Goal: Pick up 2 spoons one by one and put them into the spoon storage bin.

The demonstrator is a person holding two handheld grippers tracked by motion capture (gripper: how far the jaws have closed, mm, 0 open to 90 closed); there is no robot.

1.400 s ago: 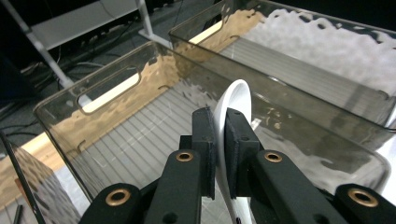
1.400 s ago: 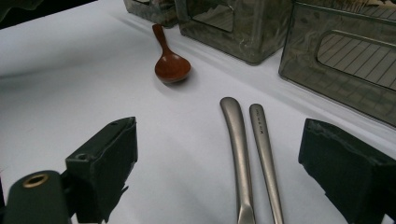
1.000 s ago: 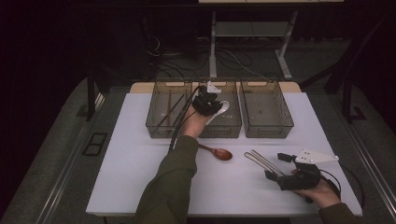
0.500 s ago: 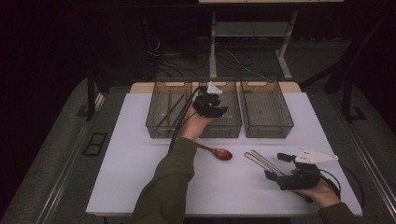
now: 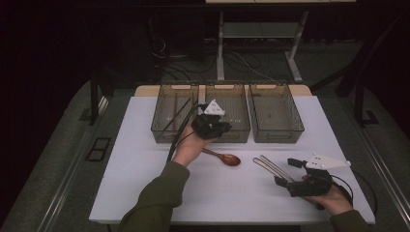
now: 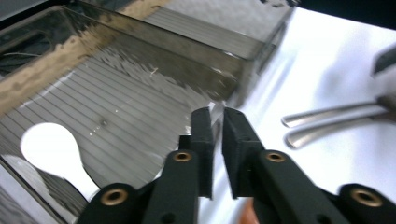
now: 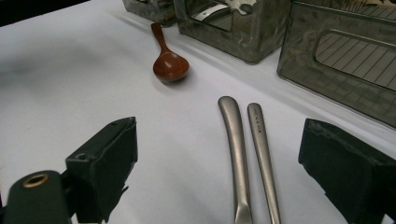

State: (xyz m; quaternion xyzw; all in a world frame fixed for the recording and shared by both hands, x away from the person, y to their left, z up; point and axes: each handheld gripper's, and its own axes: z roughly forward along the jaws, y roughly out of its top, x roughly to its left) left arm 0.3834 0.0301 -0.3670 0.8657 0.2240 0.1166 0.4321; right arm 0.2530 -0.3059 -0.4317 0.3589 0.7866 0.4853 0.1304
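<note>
My left gripper (image 5: 211,126), jaws clenched on nothing, hangs mid-frame by the middle bin (image 5: 234,112) — right gripper (image 5: 296,177) (lower right) gapes around two metal handles (image 7: 247,154) on the desk (image 5: 145,183).

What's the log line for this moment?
left claw: shut, empty, over middle bin | right claw: open around two metal handles | wooden spoon: on table

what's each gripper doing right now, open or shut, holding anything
left gripper: shut, jaws just closed, nothing between them, above the middle bin.
right gripper: open, empty, two metal handles lying between its jaws.
</note>
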